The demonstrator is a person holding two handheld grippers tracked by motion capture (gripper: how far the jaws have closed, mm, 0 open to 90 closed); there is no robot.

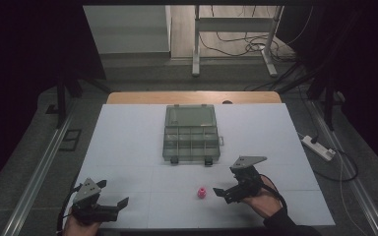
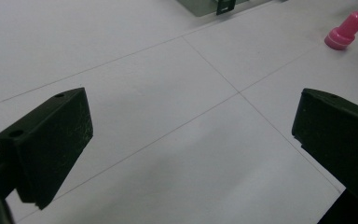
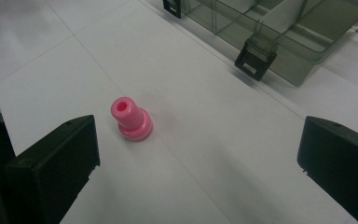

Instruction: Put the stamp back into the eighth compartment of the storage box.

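One small pink plastic stepped peg (image 3: 130, 119) stands upright on the white table (image 1: 128, 137) just ahead of the right gripper (image 1: 226, 191), whose spread, empty jaws suit a pickup toward the open clear compartment box (image 1: 192, 133), while the left gripper (image 1: 115, 206) rests released, well apart.

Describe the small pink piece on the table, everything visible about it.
The pink piece looks like smooth moulded plastic: a narrow round neck with a hole in its top, rising from a wider round base. It stands upright on the white table, alone and untouched, nearer the person than the open clear organiser box. The right gripper hovers just beside it, jaws open.
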